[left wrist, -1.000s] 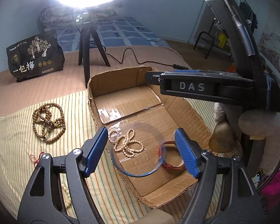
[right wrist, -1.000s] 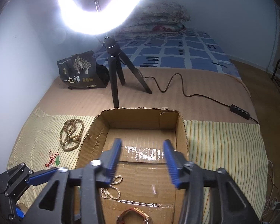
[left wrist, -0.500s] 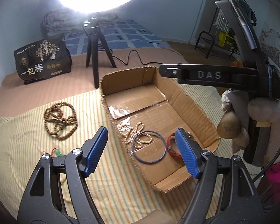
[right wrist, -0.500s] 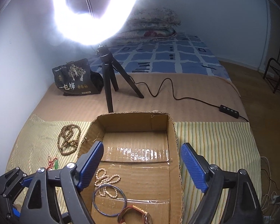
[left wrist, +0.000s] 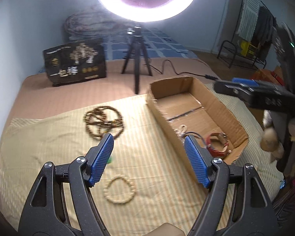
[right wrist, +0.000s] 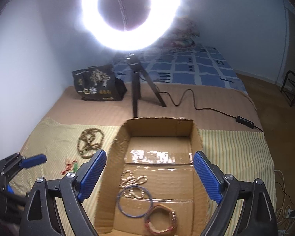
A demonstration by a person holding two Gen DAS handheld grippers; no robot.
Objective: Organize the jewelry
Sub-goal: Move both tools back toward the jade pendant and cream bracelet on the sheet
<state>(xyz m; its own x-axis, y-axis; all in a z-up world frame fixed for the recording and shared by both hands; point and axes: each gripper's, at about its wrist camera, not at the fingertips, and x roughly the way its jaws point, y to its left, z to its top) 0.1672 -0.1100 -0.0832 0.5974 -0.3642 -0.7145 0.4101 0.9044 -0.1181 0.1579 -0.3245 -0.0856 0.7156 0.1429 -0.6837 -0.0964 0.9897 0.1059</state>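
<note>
Nearest to us in the left wrist view, the left hand-held gripper (left wrist: pixel 148 153) has its blue pads spread apart with nothing between them, above the striped yellow cloth (left wrist: pixel 49 137) laid over the bed. Just under it lies a small pale bead bracelet (left wrist: pixel 120 189), a closed loop flat on the cloth. A little green charm (left wrist: pixel 110 159) peeks out beside the left pad; in the right wrist view we see it tied to a red cord (right wrist: pixel 67 166).

The right hand-held gripper (right wrist: pixel 149 174) also stands wide; its jaws have just been opening, and nothing is clamped in them. It hovers over the near end of the open cardboard box (right wrist: pixel 195 135), which sits on the cloth. Inside the box, closest to us, lies a red-strapped watch (right wrist: pixel 160 219). Touching it is a thin blue bangle (right wrist: pixel 134 200), which overlaps a string of pale beads (right wrist: pixel 132 182) further in. The far half of the box floor is bare, shiny with tape.

To the left of the box, well apart from the small bracelet, a long strand of brown beads (left wrist: pixel 103 123) lies coiled on the cloth. Beyond the cloth, on the brown bedsheet, stand a black tripod (right wrist: pixel 136 86) carrying a glaring ring light (right wrist: pixel 130 13), and a black printed bag (right wrist: pixel 97 83) near the wall. A cable (right wrist: pixel 196 106) runs right from the tripod.
</note>
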